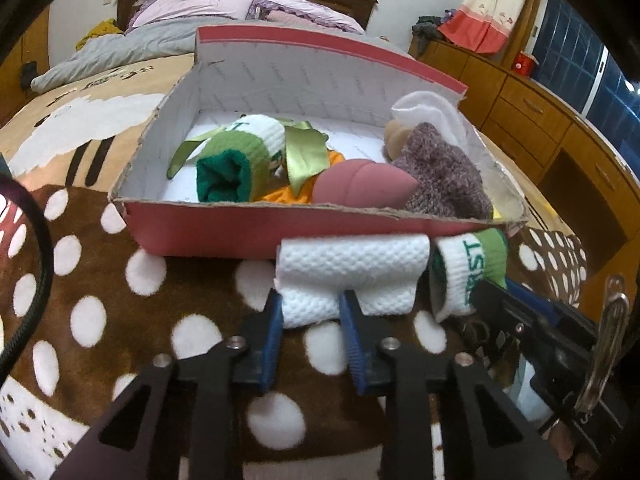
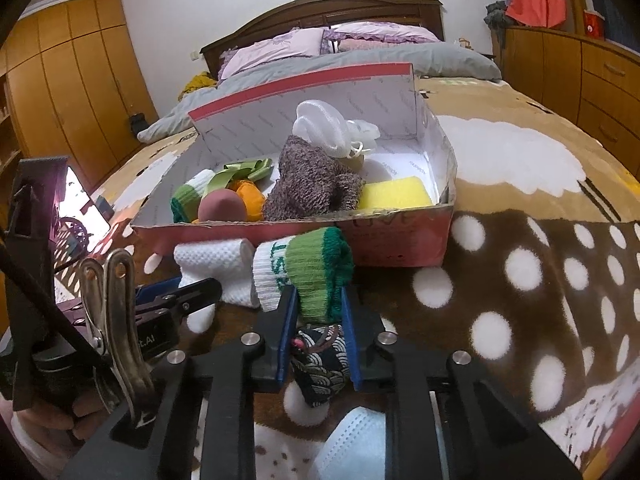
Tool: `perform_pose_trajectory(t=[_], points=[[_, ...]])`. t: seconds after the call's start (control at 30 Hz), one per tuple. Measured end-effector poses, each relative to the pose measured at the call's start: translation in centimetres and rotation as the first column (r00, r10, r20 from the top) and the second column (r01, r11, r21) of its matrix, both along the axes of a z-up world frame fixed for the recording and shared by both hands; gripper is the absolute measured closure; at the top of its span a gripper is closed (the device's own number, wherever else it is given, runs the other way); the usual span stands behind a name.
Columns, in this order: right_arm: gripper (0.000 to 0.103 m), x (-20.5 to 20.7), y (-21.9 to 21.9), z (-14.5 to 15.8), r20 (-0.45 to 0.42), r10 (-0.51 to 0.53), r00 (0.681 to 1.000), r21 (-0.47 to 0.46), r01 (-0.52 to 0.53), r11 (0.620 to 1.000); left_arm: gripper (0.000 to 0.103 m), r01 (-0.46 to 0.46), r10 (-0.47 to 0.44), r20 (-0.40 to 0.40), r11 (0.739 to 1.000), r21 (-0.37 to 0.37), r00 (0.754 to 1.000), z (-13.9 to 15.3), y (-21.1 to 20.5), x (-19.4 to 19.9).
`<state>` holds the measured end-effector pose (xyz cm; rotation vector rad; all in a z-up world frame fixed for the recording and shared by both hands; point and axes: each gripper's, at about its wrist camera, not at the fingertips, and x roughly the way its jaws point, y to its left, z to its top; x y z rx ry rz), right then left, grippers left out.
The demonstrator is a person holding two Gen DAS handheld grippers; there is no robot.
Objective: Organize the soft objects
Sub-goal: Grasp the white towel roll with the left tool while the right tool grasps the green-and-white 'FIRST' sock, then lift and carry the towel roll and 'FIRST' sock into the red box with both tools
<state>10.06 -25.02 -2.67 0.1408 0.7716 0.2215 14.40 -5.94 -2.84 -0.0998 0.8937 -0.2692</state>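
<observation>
A red cardboard box [image 1: 248, 232] [image 2: 400, 240] sits on the spotted brown blanket and holds a green-and-white sock [image 1: 236, 160], a green ribbon [image 1: 308, 156], a pink sponge [image 1: 360, 184], a purple knit piece [image 1: 444, 176] [image 2: 312, 184], a yellow sponge [image 2: 396, 196] and white items. My left gripper [image 1: 310, 300] is shut on a white textured cloth [image 1: 352, 272] [image 2: 216, 268] in front of the box. My right gripper [image 2: 318, 300] is shut on a green-and-white sock [image 2: 308, 272] [image 1: 468, 268] beside the cloth.
A dark patterned pouch [image 2: 320, 360] and a pale blue face mask [image 2: 352, 440] lie under my right gripper. The bed has pillows [image 1: 192, 8] and a grey duvet [image 2: 360, 64] at the far end. Wooden drawers [image 1: 540, 112] stand right, wardrobes [image 2: 72, 92] left.
</observation>
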Motion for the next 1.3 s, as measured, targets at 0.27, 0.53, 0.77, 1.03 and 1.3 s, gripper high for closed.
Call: perform_pose_trajectory(t=[0.27,0.53,0.77,1.03,1.3], points=[[0.086,-0.8,0.2,0.8,0.030,0.003,1.000,0.011,-0.004,1.000,0.091,0.018,-0.018,0.019,1.000,-0.017,1.000,1.1,0.2,-1.6],[0.087,-2.0,0.2,2.1,0.065,-0.006,0.998,0.014,0.005,1.000,0.092,0.017,-0.015,0.068,0.999,-0.032,0.998,3.3,0.3,-3.2],[0.087,-2.8,0.4,3.3,0.097,-0.002,0.995,0.016,0.001,1.000,0.093,0.002,0.002,0.123,1.000,-0.031,0.992,5.3,0.8,-4.3],[0.087,-3.3,0.5,4.2,0.122,-0.001,0.993,0.019,-0.001,1.000,0.094,-0.011,0.018,0.155,0.999,-0.043,0.988,6.7,1.5,-4.6],[0.087,-3.1,0.5,5.3,0.150,-0.001,0.989,0.005,0.000,1.000,0.094,-0.028,0.035,0.230,0.999,-0.032,0.973,9.1,1.7,-4.2]])
